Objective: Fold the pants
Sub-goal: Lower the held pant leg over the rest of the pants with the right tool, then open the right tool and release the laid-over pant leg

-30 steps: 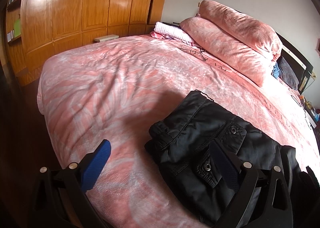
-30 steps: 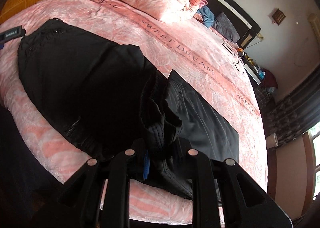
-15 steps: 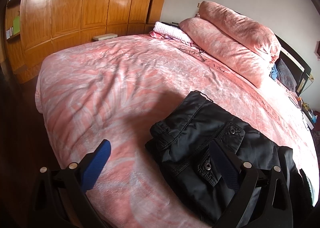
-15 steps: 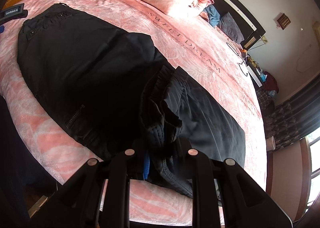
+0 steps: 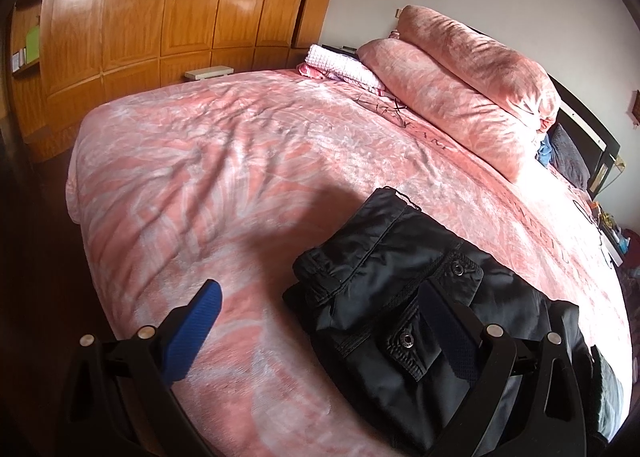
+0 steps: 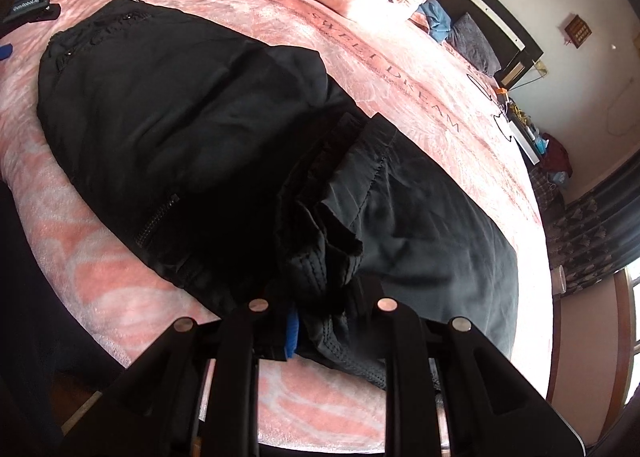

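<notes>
Black pants [image 6: 180, 113] lie across the near edge of a pink bed [image 5: 240, 161]. Their waist end with snap pockets shows in the left wrist view [image 5: 400, 289]. My left gripper [image 5: 320, 317] is open and empty, hovering over the waist end, one blue pad [image 5: 196, 321] over the bedspread, the other over a pocket. My right gripper [image 6: 320, 317] is shut on a bunched leg hem [image 6: 324, 257], lifted and folded back toward the waist; its fingertips are hidden in the fabric.
Two pink pillows [image 5: 472, 73] and a folded white cloth [image 5: 340, 65] lie at the head of the bed. A wooden wardrobe [image 5: 160, 9] stands beyond the bed. A nightstand with clutter [image 6: 532, 137] is at the right. The left gripper's body shows at the far left [image 6: 28, 5].
Both cameras have risen and pulled back slightly from the bed. The right gripper keeps hold of the leg hem, carrying it a little toward the waist. The left gripper stays open.
</notes>
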The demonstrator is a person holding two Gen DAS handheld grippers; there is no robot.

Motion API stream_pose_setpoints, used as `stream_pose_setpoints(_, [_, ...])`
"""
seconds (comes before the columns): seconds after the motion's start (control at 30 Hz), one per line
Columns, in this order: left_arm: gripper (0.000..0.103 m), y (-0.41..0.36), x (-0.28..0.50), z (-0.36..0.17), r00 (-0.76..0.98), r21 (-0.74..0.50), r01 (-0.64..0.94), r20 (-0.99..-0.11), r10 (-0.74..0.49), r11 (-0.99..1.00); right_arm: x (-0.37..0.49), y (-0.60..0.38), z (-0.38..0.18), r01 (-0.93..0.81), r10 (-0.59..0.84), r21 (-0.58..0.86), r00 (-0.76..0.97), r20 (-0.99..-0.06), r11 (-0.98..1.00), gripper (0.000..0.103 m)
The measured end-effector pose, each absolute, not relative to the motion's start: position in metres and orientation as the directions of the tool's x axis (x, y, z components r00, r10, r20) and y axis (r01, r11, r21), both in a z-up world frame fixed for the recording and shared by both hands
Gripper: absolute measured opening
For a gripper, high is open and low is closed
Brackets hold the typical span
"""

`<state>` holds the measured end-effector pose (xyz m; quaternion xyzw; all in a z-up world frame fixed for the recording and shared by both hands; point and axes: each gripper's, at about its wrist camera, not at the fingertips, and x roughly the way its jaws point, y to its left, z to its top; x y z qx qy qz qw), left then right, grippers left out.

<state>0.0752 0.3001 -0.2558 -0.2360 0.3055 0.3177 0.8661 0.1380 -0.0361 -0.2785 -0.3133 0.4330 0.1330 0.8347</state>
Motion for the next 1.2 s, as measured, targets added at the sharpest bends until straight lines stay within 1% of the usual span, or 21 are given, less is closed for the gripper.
stream_pose_setpoints(0.3, [0.099,0.298,0.082,-0.256,0.602,-0.192,-0.696,-0.682,0.416,0.692,0.145,-0.035,-0.288,-0.523,-0.037,-0.393,0.565,-0.824,0.756,0.022])
stream_pose_setpoints(0.47, [0.099,0.298,0.082,-0.256,0.599,-0.184,-0.696,-0.681,0.421,0.694,0.143,-0.033,-0.288,-0.532,-0.028,-0.38,0.555,-0.831,0.756,0.03])
stream_pose_setpoints(0.63, [0.099,0.295,0.083,-0.255,0.597,-0.164,-0.691,-0.679,0.428,0.704,0.144,-0.032,-0.288,-0.532,-0.023,-0.362,0.539,-0.842,0.765,0.032])
stream_pose_setpoints(0.73, [0.099,0.293,0.082,-0.253,0.598,-0.154,-0.688,-0.674,0.434,0.709,0.141,-0.033,-0.286,-0.533,-0.016,-0.34,0.521,-0.854,0.775,0.035])
stream_pose_setpoints(0.77, [0.099,0.293,0.082,-0.252,0.597,-0.15,-0.687,-0.674,0.435,0.711,0.142,-0.036,-0.283,-0.535,0.01,-0.301,0.502,-0.865,0.79,0.045])
stream_pose_setpoints(0.8, [0.099,0.292,0.081,-0.252,0.597,-0.147,-0.686,-0.674,0.436,0.713,0.142,-0.038,-0.279,-0.543,0.047,-0.249,0.473,-0.88,0.802,0.058])
stream_pose_setpoints(0.83, [0.099,0.292,0.081,-0.252,0.597,-0.145,-0.685,-0.674,0.436,0.714,0.14,-0.037,-0.276,-0.546,0.053,-0.243,0.47,-0.881,0.802,0.081])
stream_pose_setpoints(0.87, [0.099,0.293,0.081,-0.252,0.596,-0.145,-0.686,-0.674,0.436,0.714,0.136,-0.036,-0.272,-0.555,0.064,-0.249,0.483,-0.873,0.794,0.086])
stream_pose_setpoints(0.93, [0.099,0.293,0.08,-0.252,0.596,-0.148,-0.686,-0.676,0.433,0.712,0.131,-0.038,-0.26,-0.572,0.113,-0.213,0.48,-0.87,0.792,0.083])
stream_pose_setpoints(1.0, [0.099,0.293,0.079,-0.252,0.599,-0.154,-0.685,-0.676,0.43,0.712,0.134,-0.049,-0.243,-0.554,0.197,-0.104,0.458,-0.867,0.826,0.078])
stream_pose_setpoints(1.03, [0.099,0.293,0.078,-0.251,0.6,-0.155,-0.684,-0.675,0.43,0.713,0.139,-0.057,-0.235,-0.535,0.231,-0.054,0.451,-0.862,0.843,0.072])
stream_pose_setpoints(1.07, [0.099,0.293,0.078,-0.252,0.601,-0.153,-0.683,-0.674,0.43,0.714,0.145,-0.065,-0.226,-0.51,0.253,-0.02,0.461,-0.851,0.86,0.062])
stream_pose_setpoints(1.1, [0.099,0.293,0.078,-0.251,0.602,-0.153,-0.681,-0.672,0.43,0.716,0.151,-0.075,-0.219,-0.479,0.266,0.005,0.479,-0.837,0.878,0.058])
stream_pose_setpoints(1.17, [0.099,0.293,0.077,-0.251,0.605,-0.153,-0.679,-0.671,0.429,0.718,0.167,-0.095,-0.212,-0.405,0.278,0.066,0.492,-0.825,0.912,0.044])
stream_pose_setpoints(1.2, [0.099,0.293,0.077,-0.251,0.605,-0.155,-0.678,-0.672,0.426,0.718,0.177,-0.103,-0.215,-0.361,0.263,0.085,0.48,-0.837,0.929,0.042])
